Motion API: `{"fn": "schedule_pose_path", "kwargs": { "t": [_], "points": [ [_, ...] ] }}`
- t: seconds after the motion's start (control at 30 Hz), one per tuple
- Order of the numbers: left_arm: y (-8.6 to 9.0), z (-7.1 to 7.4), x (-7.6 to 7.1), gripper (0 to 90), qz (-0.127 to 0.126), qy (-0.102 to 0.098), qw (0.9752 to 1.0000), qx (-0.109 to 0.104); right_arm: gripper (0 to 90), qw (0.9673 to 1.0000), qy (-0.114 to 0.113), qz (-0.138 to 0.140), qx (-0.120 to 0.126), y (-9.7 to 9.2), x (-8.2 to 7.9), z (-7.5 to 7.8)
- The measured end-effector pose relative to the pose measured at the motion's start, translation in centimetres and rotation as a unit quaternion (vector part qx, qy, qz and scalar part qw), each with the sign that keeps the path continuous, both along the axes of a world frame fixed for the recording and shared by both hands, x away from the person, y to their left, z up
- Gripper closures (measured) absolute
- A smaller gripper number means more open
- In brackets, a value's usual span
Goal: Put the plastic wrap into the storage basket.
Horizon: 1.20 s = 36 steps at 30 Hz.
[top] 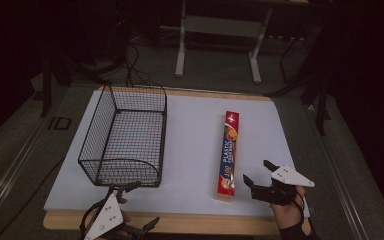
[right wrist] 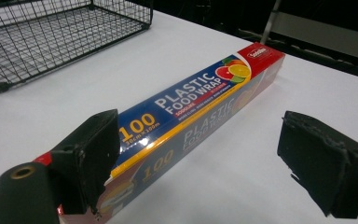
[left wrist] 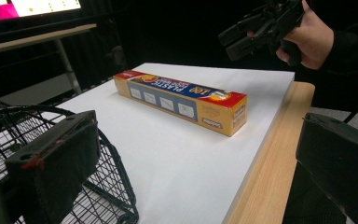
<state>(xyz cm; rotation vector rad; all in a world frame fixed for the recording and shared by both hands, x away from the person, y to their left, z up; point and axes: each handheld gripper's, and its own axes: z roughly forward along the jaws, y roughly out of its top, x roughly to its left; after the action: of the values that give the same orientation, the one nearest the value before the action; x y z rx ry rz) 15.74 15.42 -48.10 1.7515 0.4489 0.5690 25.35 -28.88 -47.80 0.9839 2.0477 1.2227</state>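
The right gripper (top: 260,171) is open, jaws spread, with the near end of the plastic wrap box (top: 228,156) just beside its left jaw. The left gripper (top: 141,205) is also open, directly in front of the wire basket (top: 125,136) on the white board (top: 195,130).

Black wire basket (top: 125,137) — glossy (printed) cardboard box (top: 228,155).

Both grippers carry black padded jaws under grey three-cornered screw-dotted plates (top: 288,176), and the person wears black sleeves (top: 296,231).
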Motion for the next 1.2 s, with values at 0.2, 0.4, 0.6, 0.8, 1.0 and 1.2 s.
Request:
{"fn": "schedule_pose_path", "kwargs": {
  "t": [0.2,0.4,0.6,0.8,1.0,1.2],
  "points": [
    [-0.1,0.0,0.0,0.2,-0.002,0.003,1.0,0.003,13.3,1.0,-0.003,0.001,-0.008,0.1,-0.1,0.0],
    [-0.1,0.0,0.0,0.2,-0.001,0.004,1.0,0.002,13.3,0.9999,-0.003,0.004,-0.015,0.5,-0.1,-0.1],
    [-0.2,0.0,0.0,0.2,-0.002,0.004,1.0,0.004,13.3,0.9999,0.006,0.001,-0.011,1.1,0.4,-0.1],
    [-0.2,0.0,0.1,0.2,-0.002,0.004,1.0,0.003,13.2,0.9996,0.012,-0.002,-0.025,2.2,1.2,0.3],
    [-0.2,0.0,0.0,0.2,-0.002,0.005,1.0,0.003,13.0,0.9996,0.008,-0.001,-0.028,3.4,2.5,1.0],
    [-0.2,-0.1,0.0,0.2,-0.003,0.004,1.0,0.004,12.9,0.9994,0.013,-0.003,-0.033,4.4,3.4,1.1]
  ]
}}
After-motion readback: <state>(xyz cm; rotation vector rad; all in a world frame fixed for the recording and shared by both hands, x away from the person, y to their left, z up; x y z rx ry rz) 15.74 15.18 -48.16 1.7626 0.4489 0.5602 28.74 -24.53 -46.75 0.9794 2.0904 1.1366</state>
